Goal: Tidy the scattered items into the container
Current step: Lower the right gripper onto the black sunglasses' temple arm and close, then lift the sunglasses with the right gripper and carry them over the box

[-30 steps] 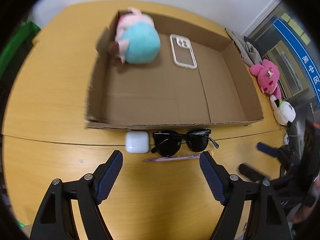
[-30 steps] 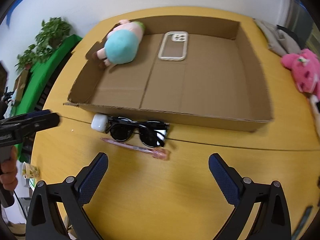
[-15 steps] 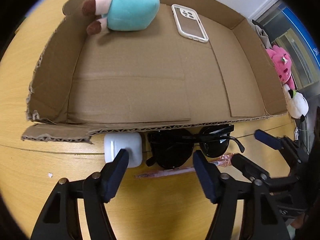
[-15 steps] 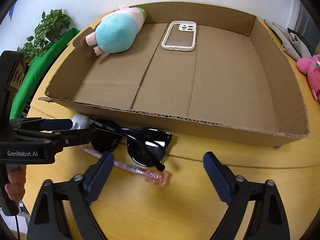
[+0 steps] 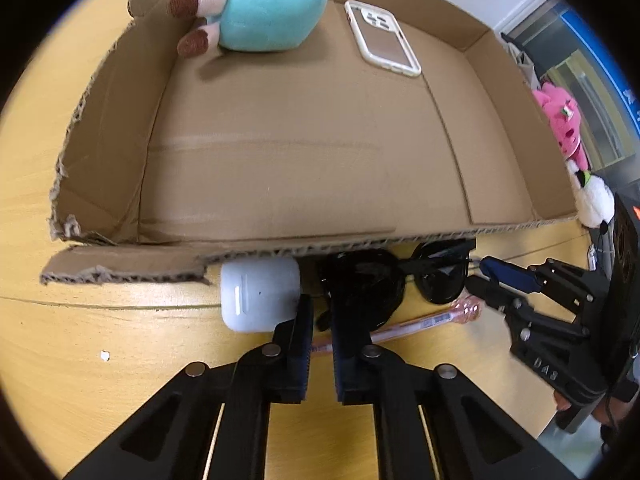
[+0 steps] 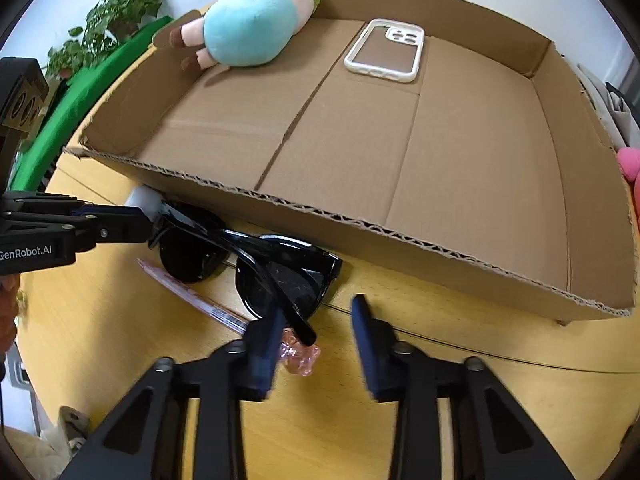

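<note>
Black sunglasses (image 5: 360,288) (image 6: 280,280) lie on the wooden table against the near wall of the cardboard box (image 5: 300,160) (image 6: 400,160). A white earbud case (image 5: 260,296) (image 6: 144,200) sits at their left and a pink pen (image 5: 420,324) (image 6: 200,296) in front. My left gripper (image 5: 320,320) (image 6: 152,226) is shut on the left end of the sunglasses. My right gripper (image 6: 318,308) (image 5: 480,280) is closing at their right end; a temple tip and the pen's end lie between its jaws, and the right pad stands clear.
Inside the box lie a teal and pink plush (image 5: 264,8) (image 6: 248,28) and a white phone case (image 5: 384,36) (image 6: 384,52). A pink plush (image 5: 560,120) and a white plush (image 5: 592,200) sit beyond the box's right wall. A potted plant (image 6: 112,20) stands far left.
Both grippers came down to the sunglasses. The left jaws went from wide to shut on the left end. The right jaws narrowed around the right temple tip.
</note>
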A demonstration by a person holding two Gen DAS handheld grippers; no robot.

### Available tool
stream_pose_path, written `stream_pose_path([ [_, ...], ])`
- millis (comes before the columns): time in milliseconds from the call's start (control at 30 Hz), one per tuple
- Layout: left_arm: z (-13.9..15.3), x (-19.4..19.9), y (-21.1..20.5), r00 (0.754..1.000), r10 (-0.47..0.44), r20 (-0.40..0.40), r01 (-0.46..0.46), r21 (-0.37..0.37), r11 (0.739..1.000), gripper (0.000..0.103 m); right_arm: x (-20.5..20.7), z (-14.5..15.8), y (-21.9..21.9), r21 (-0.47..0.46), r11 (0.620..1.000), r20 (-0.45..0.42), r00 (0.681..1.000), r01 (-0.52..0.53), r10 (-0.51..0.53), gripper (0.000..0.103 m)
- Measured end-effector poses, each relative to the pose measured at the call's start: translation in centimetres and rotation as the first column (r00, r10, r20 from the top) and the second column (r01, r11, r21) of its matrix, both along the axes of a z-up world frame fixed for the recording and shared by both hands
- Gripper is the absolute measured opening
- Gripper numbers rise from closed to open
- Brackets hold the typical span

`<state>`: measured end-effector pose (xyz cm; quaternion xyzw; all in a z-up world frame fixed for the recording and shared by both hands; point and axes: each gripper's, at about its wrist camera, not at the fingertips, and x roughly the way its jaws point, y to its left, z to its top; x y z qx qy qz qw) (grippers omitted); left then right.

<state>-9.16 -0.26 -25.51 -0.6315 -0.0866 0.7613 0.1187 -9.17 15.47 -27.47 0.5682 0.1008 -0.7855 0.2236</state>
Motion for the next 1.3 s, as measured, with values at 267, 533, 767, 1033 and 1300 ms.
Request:
stream_pose_path([
  [267, -0.2, 0.9, 0.0, 0.999, -0.032, -0.004, 0.032, -0.002, 0.999, 0.005, 0.5, -0.8, -0.1, 0.014, 0.999, 0.033, 0.999, -0.03, 0.03, 0.011],
  [533, 0.4, 1.6, -0.7, 0.999, -0.035, -0.026, 0.038, 0.149, 0.988, 0.02, 1.4, -0.4, 0.7, -0.013, 1.0, 0.045, 0.999, -0.024, 0.025, 0.011],
  [767, -0.2, 0.7, -0.2, 0.999, -0.04, -0.025, 0.044, 0.192, 0.98, 0.027, 1.6, -0.6, 1.7, -0.04, 0.999, 0.059, 0.998, -0.006, 0.008, 0.01],
  [1033, -1.6, -0.2, 1.0, 0.992, -0.125, -0.011, 0.125, 0.167, 0.978, 0.023, 1.1, -0.9, 2.2, -0.054, 0.998, 0.078, 0.997, -0.014, 0.018, 0.01],
  [1300, -1.4, 0.1, 1.2, 0.985, -0.171, -0.003, 0.17, 0.135, 0.976, 0.013, 0.8, -0.3, 2.5, -0.074, 0.997, 0.064, 0.997, -0.027, 0.032, 0.01],
])
